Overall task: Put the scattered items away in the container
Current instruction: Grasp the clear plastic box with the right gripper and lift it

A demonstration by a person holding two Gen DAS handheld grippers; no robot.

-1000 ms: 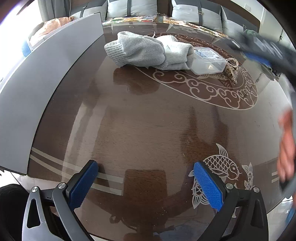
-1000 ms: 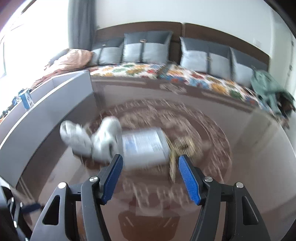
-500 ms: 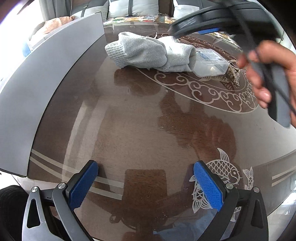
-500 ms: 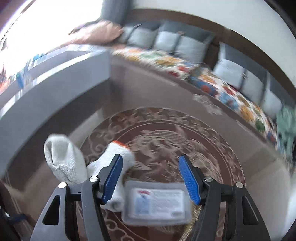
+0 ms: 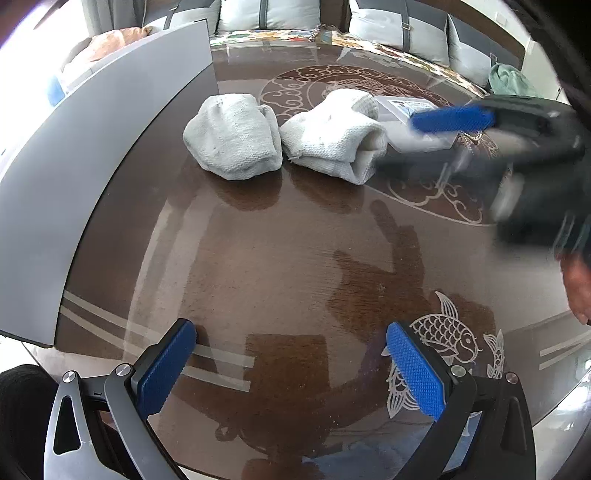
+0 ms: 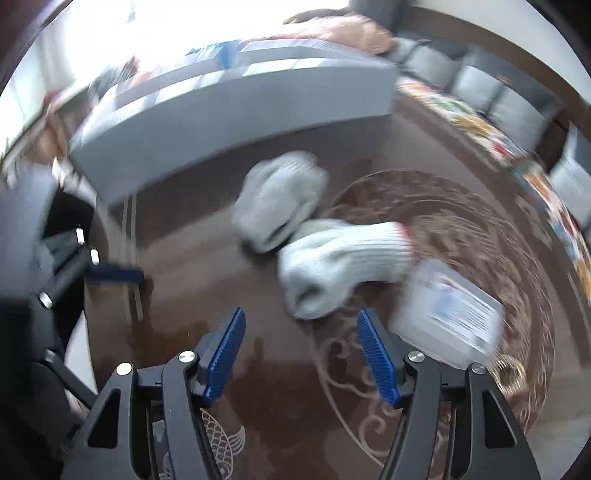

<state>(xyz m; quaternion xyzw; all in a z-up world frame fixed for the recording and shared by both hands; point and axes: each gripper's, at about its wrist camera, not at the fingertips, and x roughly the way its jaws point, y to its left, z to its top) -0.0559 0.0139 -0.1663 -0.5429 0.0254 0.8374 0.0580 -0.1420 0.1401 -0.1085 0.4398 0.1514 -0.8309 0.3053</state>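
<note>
Two grey-white knitted gloves lie side by side on the dark patterned table (image 5: 280, 258): one (image 5: 236, 136) on the left, the other (image 5: 332, 140) on the right. A clear plastic box (image 5: 402, 107) with a label lies just behind the right one. My left gripper (image 5: 291, 343) is open and empty, low over the table, well short of the gloves. My right gripper (image 6: 300, 325) is open too, and the nearer glove (image 6: 332, 266) lies just beyond its fingertips. The other glove (image 6: 284, 195) lies farther off. The left wrist view shows the right gripper blurred, one of its blue pads (image 5: 454, 120) over the box.
A long grey container wall (image 5: 92, 147) runs along the table's left side and crosses the top of the right wrist view as the container (image 6: 240, 107). A gold trinket (image 6: 511, 373) lies by the plastic box (image 6: 450, 314). A sofa with cushions (image 5: 280, 14) stands behind the table.
My right gripper has swung left and down from over the plastic box toward the gloves, still open. The left gripper has moved closer to the gloves and stays open.
</note>
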